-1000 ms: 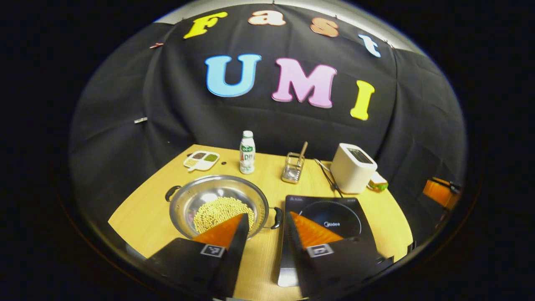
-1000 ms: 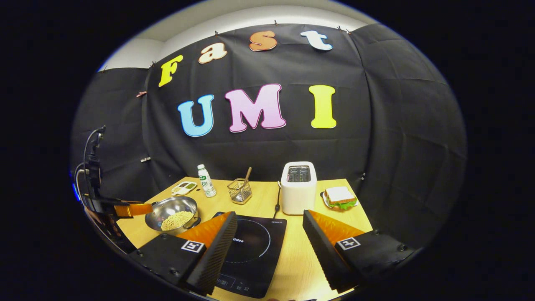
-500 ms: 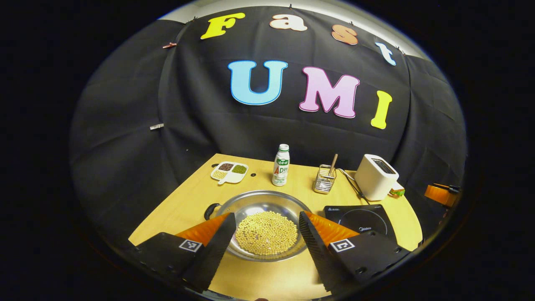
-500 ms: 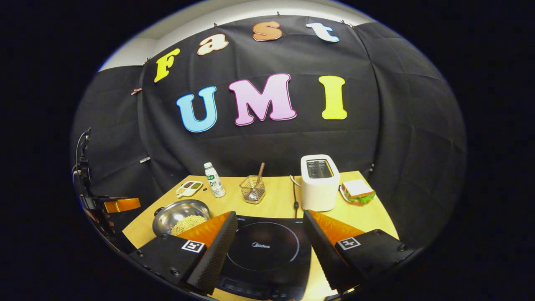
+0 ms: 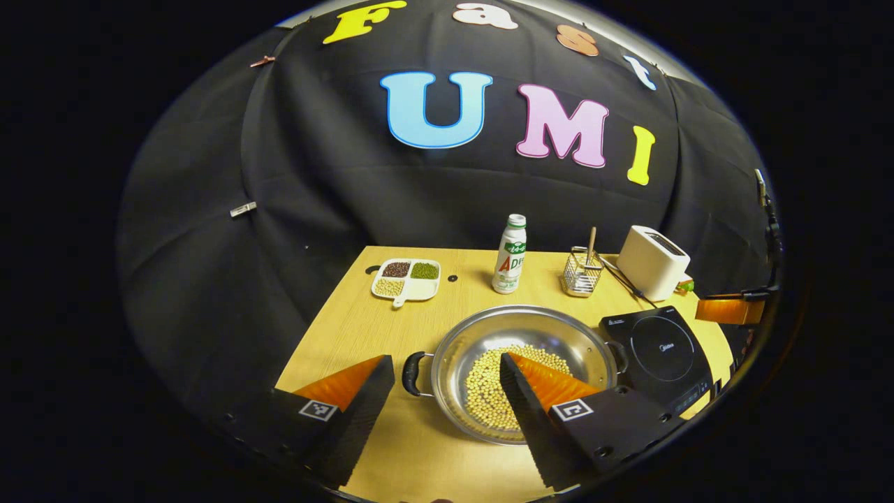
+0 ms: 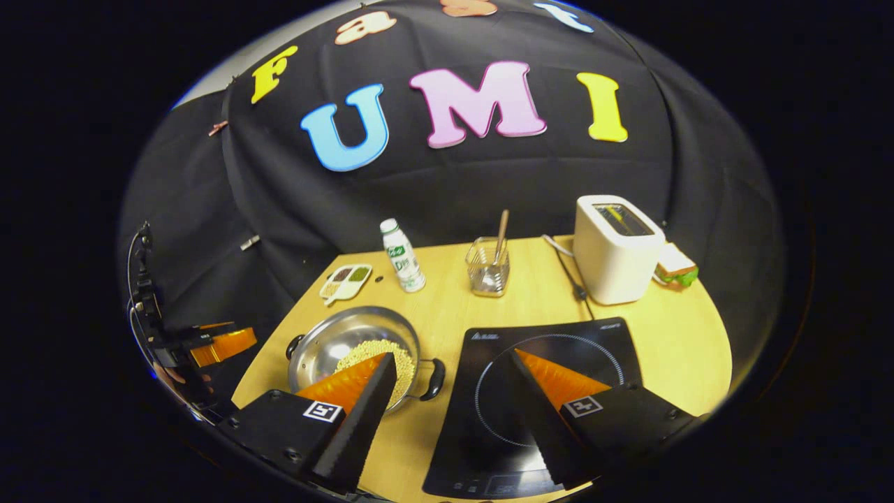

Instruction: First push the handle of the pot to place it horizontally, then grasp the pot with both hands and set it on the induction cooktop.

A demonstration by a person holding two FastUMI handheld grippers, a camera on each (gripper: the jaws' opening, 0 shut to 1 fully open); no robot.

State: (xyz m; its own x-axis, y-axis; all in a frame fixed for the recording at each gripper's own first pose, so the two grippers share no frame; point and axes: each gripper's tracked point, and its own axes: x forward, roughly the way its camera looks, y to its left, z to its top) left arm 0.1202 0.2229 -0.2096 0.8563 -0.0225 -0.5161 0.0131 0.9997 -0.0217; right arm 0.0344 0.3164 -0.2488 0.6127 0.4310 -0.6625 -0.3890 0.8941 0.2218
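Note:
A steel pot (image 5: 520,330) with yellow beans in it stands on the wooden table (image 5: 363,307), its two black handles (image 5: 412,374) pointing left and right. Just right of it lies the black induction cooktop (image 5: 663,346). My left gripper (image 5: 444,358) hovers open above the pot's near left side, the left handle showing between its fingers. In the right gripper view, my right gripper (image 6: 452,355) is open over the gap between the pot (image 6: 335,337) and the cooktop (image 6: 489,391), near the pot's right handle (image 6: 434,378). The left gripper (image 6: 216,344) shows at the far left.
At the back of the table stand a divided seed dish (image 5: 406,277), a white bottle (image 5: 510,255), a wire basket with a utensil (image 5: 582,269) and a white toaster (image 5: 653,262) with its cable. A sandwich (image 6: 674,269) lies beside the toaster.
The left gripper has swung left, so the pot's left handle now lies between its fingers. The right gripper has come forward and down towards the cooktop and the pot's right handle. The pot stays put.

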